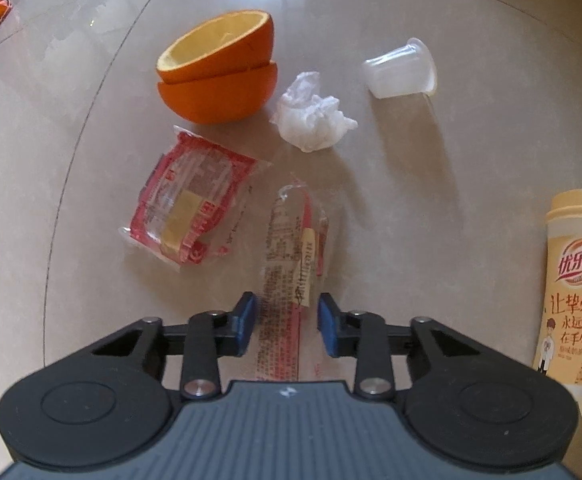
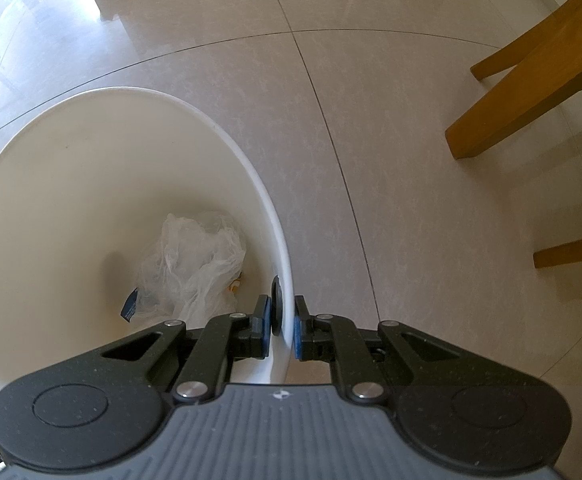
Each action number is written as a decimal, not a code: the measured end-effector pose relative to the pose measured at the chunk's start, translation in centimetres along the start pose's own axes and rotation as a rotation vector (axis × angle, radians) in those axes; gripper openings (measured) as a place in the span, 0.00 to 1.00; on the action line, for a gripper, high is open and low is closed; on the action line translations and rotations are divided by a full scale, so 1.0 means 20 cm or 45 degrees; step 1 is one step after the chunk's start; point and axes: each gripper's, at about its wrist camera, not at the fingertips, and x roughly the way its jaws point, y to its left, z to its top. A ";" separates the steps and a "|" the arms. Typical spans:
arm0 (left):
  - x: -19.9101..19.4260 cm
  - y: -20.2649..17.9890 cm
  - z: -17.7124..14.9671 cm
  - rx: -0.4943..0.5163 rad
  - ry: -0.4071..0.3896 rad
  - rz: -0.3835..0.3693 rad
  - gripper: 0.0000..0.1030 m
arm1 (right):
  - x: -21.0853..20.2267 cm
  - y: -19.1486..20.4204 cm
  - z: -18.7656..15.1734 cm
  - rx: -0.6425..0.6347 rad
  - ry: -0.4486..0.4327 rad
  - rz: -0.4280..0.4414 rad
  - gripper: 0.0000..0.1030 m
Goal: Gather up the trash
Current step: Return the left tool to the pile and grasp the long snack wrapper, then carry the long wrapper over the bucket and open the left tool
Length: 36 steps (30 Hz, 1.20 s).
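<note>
Left gripper (image 1: 287,318) jaws pinching clear wrapper (image 1: 291,264) at 6 o'clock on floor, right gripper (image 2: 282,330) clamped on bin rim (image 2: 287,280); risk: thin film slips on lift, or bin tips w/ one-sided grip.

Orange peel halves (image 1: 217,76); white tissue (image 1: 311,118); red-clear wrapper (image 1: 189,204); white bin (image 2: 71,184).

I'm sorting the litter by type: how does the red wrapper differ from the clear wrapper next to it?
The red wrapper lies free on the floor, clear of the left gripper; the clear wrapper runs between that gripper's blue pads. The red wrapper is mostly red print and lies crumpled and broad; the clear wrapper is mostly see-through with dark text and one red stripe, long and narrow. Both are empty plastic packets with a yellowish label.
</note>
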 end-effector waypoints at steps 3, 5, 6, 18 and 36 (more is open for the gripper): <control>-0.03 0.00 0.01 0.014 -0.002 0.011 0.28 | 0.00 0.00 0.00 -0.002 0.000 -0.001 0.12; -0.06 -0.01 0.02 0.032 -0.001 0.022 0.27 | 0.00 0.00 0.00 -0.003 0.000 -0.001 0.12; -0.08 -0.03 0.03 0.037 0.005 0.035 0.26 | 0.00 0.00 0.00 -0.001 0.000 0.000 0.12; -0.59 -0.23 0.24 0.292 -0.069 -0.050 0.26 | 0.00 -0.01 0.00 -0.002 -0.003 0.003 0.12; -1.55 -0.97 0.33 0.923 -0.163 -0.409 0.26 | 0.00 0.00 -0.01 -0.008 -0.014 -0.005 0.13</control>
